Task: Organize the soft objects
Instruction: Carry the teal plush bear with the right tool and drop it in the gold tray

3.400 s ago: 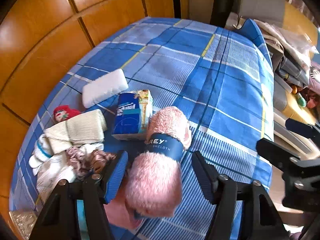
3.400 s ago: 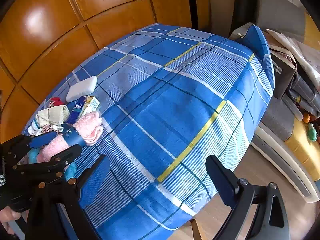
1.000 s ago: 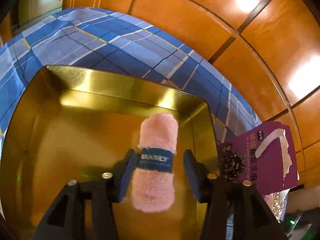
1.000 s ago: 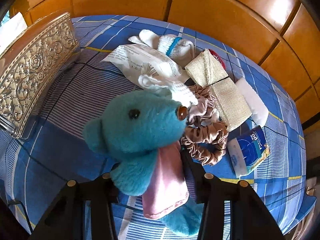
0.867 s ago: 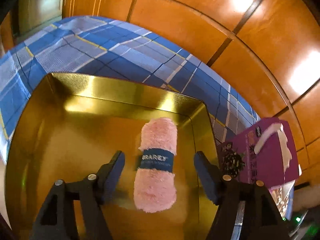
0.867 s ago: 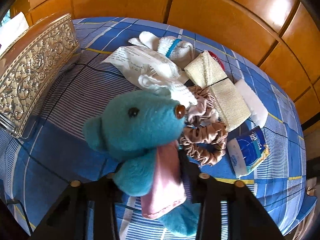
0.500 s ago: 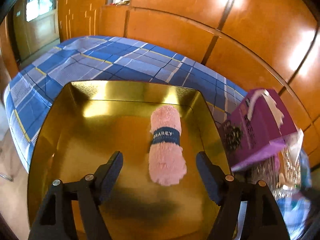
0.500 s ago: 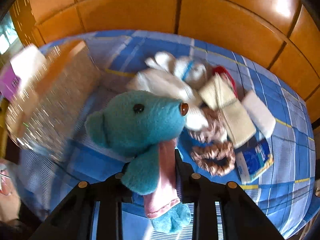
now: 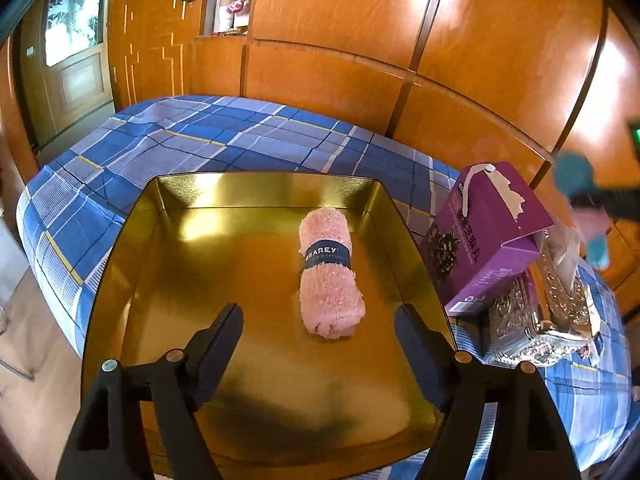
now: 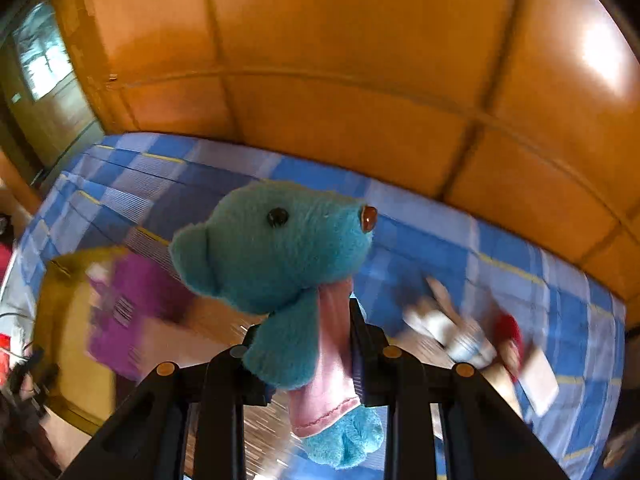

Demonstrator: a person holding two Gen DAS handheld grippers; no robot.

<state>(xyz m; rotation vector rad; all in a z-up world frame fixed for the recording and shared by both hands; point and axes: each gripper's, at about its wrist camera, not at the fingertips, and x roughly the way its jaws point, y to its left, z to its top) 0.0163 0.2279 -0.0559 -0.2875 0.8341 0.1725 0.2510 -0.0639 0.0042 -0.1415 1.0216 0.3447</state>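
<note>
A pink rolled towel [image 9: 328, 272] with a dark blue band lies inside the gold tray [image 9: 240, 192], towards its right side. My left gripper [image 9: 319, 312] hovers over the tray's near half with its jaws opening. The pads are wide apart and clear of the towel. My right gripper [image 10: 308, 344] is shut on a teal plush toy [image 10: 280, 248] with a pink scarf, held up in the air. In the left wrist view the teal plush toy [image 9: 574, 174] shows as a blur at the far right.
The tray rests on a bed with a blue plaid cover [image 9: 200, 140], against orange wooden panels. A purple box [image 9: 488, 240] leans on an embossed silver box [image 9: 520, 320] right of the tray. Blurred soft items [image 10: 460, 336] lie on the bed at the right.
My left gripper let go of the pink towel in the tray, opened wide and pulled back. My right gripper closed on the teal toy and lifted it away from the pile.
</note>
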